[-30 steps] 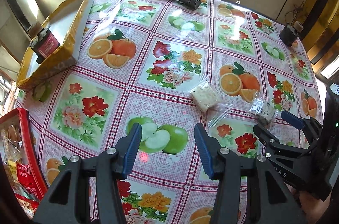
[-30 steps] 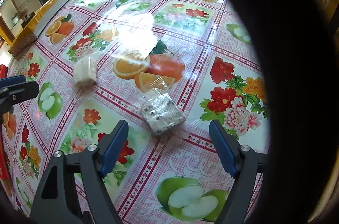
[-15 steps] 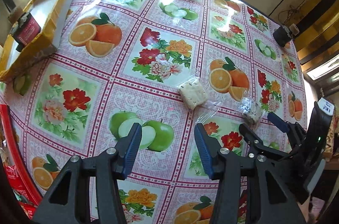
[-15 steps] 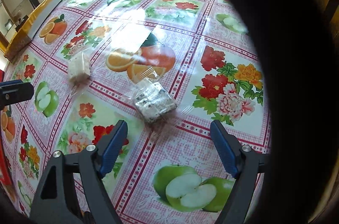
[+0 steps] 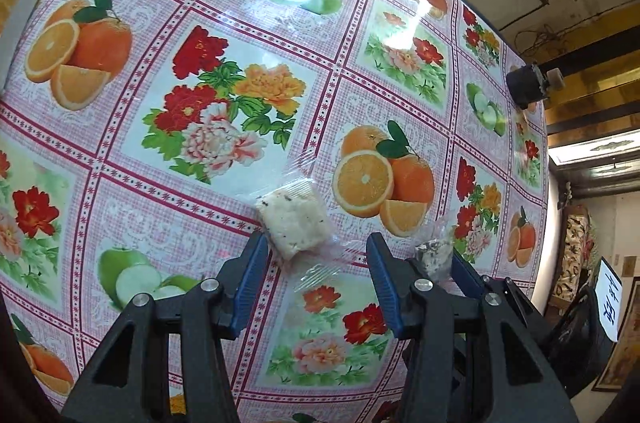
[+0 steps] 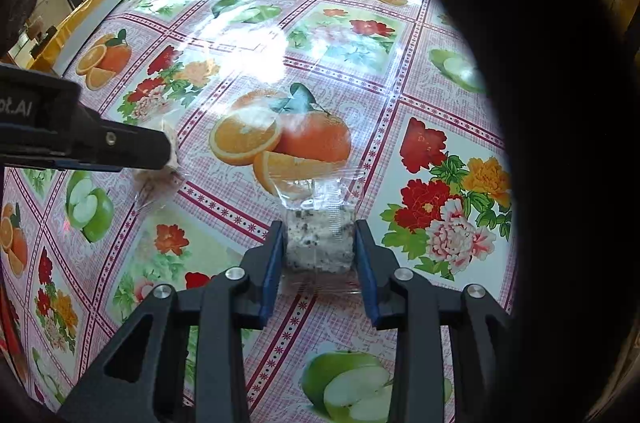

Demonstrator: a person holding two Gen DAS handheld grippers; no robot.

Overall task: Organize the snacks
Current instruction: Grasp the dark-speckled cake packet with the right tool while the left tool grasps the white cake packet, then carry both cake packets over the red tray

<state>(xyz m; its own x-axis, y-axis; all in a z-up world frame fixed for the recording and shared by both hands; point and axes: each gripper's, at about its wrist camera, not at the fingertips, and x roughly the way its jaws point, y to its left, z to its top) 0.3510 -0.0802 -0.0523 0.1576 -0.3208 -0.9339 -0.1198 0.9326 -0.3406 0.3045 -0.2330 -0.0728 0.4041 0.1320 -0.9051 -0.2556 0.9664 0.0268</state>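
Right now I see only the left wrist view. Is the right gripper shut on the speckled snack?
Observer: Yes. In the right wrist view the right gripper has just been closing, and both pads press the speckled snack.
Operator: Where is its wrapper?
Observer: The clear wrapper end sticks out ahead of the gripper, over the printed orange.
Operator: How does my left gripper look from there?
Observer: The left gripper comes in from the side, its tip covering part of the white snack.

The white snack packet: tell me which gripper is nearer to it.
Left. The left gripper hangs open just short of the white snack packet. The right gripper is off to its side, shut on the speckled snack packet.
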